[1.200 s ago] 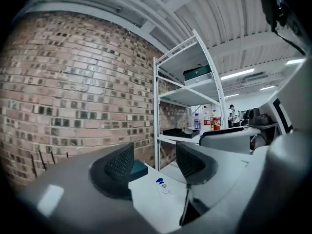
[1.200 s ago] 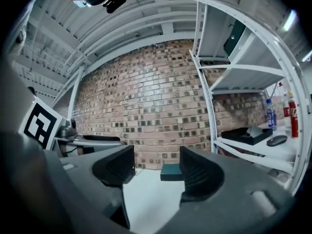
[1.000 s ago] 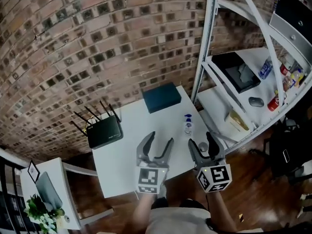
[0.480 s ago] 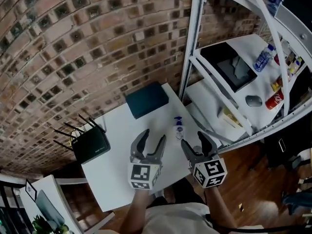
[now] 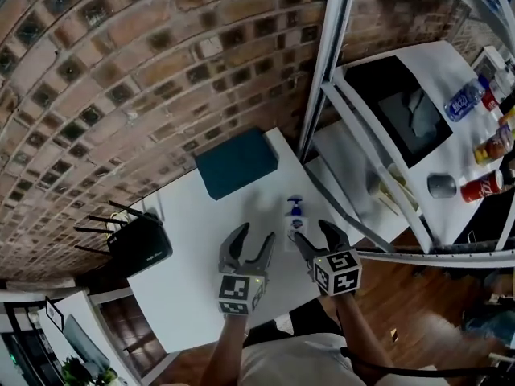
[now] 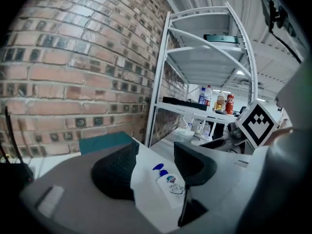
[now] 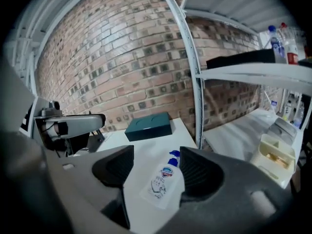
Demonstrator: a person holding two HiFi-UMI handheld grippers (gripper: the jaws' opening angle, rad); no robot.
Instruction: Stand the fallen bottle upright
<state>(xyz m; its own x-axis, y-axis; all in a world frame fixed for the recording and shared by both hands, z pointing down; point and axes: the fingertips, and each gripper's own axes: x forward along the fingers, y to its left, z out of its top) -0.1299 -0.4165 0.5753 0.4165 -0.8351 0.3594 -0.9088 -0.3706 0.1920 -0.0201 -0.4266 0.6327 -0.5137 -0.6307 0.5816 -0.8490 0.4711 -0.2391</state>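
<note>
A clear bottle (image 5: pixel 294 222) with a blue pump top lies on its side on the white table (image 5: pixel 185 284), pump end towards the brick wall. My right gripper (image 5: pixel 312 233) hovers just behind its base, open and empty; in the right gripper view the bottle (image 7: pixel 161 183) shows through the gap of that gripper (image 7: pixel 153 172). My left gripper (image 5: pixel 254 236) stands a little left of the bottle, jaws apart with nothing between them. From the left gripper view the bottle (image 6: pixel 170 185) lies ahead, beyond the jaws of the left gripper (image 6: pixel 153 165).
A teal box (image 5: pixel 236 163) lies at the table's far edge by the brick wall. A black router (image 5: pixel 137 244) with antennas sits at the left end. A white shelf rack (image 5: pixel 322 79) stands at the right, with a black tray, bottles and cans.
Both grippers have come down and forward to the bottle. The left jaws have narrowed slightly. The bottle has not moved.
</note>
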